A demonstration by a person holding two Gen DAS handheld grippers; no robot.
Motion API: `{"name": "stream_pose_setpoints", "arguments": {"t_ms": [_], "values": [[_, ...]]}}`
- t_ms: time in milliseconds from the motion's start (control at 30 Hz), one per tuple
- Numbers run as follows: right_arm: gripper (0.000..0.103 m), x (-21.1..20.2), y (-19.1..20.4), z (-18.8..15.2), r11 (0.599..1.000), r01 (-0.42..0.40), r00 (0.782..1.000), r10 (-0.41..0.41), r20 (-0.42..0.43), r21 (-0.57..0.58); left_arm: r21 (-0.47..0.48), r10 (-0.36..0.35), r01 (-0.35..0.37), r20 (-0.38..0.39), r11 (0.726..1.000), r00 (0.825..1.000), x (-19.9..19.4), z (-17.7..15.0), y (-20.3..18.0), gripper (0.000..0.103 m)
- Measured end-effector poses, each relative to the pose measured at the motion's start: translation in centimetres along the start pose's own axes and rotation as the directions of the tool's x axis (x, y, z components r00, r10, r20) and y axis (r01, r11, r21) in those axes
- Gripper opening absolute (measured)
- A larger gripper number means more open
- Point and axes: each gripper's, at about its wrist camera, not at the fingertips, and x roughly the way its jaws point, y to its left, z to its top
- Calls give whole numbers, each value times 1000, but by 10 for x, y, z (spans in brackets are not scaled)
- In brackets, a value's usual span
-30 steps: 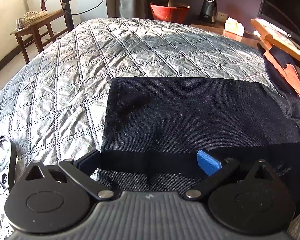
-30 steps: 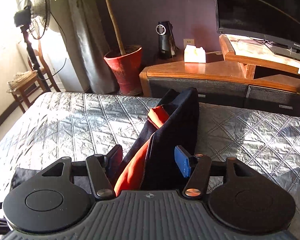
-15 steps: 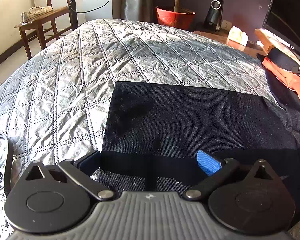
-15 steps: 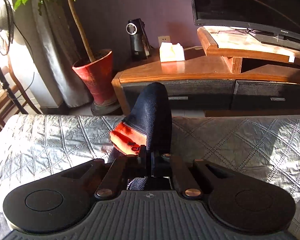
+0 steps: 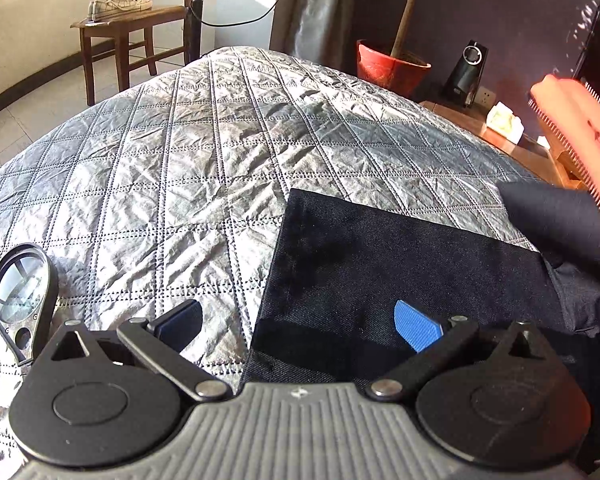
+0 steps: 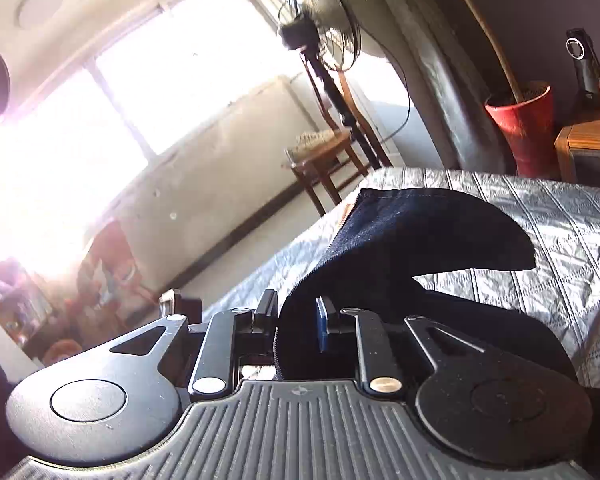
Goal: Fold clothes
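A dark navy garment (image 5: 380, 264) lies flat on the quilted silver bed cover (image 5: 180, 180). My left gripper (image 5: 298, 322) hovers open over the garment's left edge, one pad over the quilt and the blue pad over the cloth. At the right a flap with orange lining (image 5: 572, 120) and zipper teeth is lifted into the air. In the right wrist view that navy flap (image 6: 420, 232) arcs up from between the pads of my right gripper (image 6: 294, 316). Its jaws are opening, with the cloth still between them.
A wooden chair (image 5: 128, 28) carrying a shoe (image 5: 120, 0) and a standing fan (image 6: 320, 24) are beyond the bed's far left. A red plant pot (image 5: 392, 68), a black speaker (image 5: 470, 68), a tissue box (image 5: 504, 120) and a wooden cabinet (image 6: 588, 140) stand behind.
The right gripper shut on the garment's flap, then swung left and rolled with it, and its jaws have parted again. The orange-lined flap now hangs higher at the right. The left gripper shifted slightly.
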Motion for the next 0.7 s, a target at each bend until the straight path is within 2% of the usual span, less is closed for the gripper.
{"name": "stream_pose_setpoints", "arguments": {"t_ms": [33, 133, 200, 233, 267, 333, 400, 433, 533, 600, 700], "values": [[37, 12, 9, -12, 993, 101, 990, -107, -92, -63, -21, 8, -8, 6, 1000, 1000, -1, 1, 5, 102], [38, 25, 30, -42, 970, 216, 963, -231, -140, -114, -87, 40, -38, 16, 995, 999, -2, 6, 23, 102], [49, 25, 57, -53, 959, 254, 964, -261, -44, -126, -118, 78, -72, 41, 990, 996, -5, 9, 32, 102], [60, 28, 71, -58, 952, 271, 962, -274, -5, -144, -135, 103, -93, 66, 986, 992, -9, 10, 36, 102], [62, 38, 88, -62, 940, 283, 958, -286, 11, -193, -157, 132, -116, 97, 981, 986, -14, 12, 42, 102], [61, 65, 122, -68, 905, 290, 954, -301, 13, -311, -194, 187, -158, 143, 968, 972, -23, 15, 52, 102], [58, 93, 151, -75, 870, 247, 963, -270, 6, -427, -225, 224, -184, 169, 957, 960, -30, 17, 63, 102], [57, 105, 159, -75, 867, 215, 970, -245, -8, -449, -242, 237, -193, 172, 951, 956, -32, 18, 68, 102], [50, 132, 157, -72, 908, 177, 977, -207, -41, -379, -292, 272, -214, 176, 932, 946, -36, 19, 82, 102], [47, 148, 143, -69, 926, 190, 972, -225, -73, -325, -320, 277, -214, 169, 923, 946, -36, 20, 89, 102], [47, 161, 129, -66, 913, 243, 954, -287, -92, -328, -311, 261, -202, 162, 929, 952, -35, 22, 89, 102]]}}
